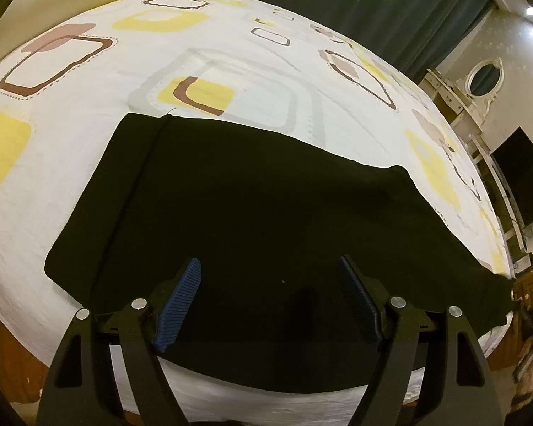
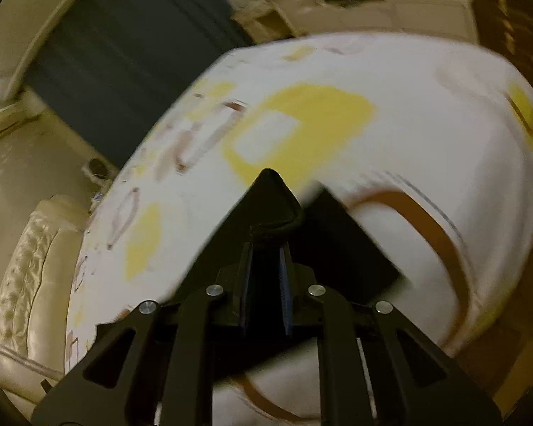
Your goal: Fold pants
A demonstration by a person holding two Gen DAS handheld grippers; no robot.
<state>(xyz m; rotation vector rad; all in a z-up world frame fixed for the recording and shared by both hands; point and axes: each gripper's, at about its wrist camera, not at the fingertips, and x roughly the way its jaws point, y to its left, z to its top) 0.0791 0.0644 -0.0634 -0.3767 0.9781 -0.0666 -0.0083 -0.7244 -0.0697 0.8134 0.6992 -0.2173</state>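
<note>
The black pants [image 1: 259,206] lie flat on the bed [image 1: 71,163], their long axis running from left to right, with one end trailing off toward the far right edge. The left tongs [image 1: 270,298] hover with their jaws apart over the near edge of the cloth. The right tongs [image 2: 266,248] are clamped on a raised end of the pants, so the fold probably depends on carrying that end leftward.
</note>
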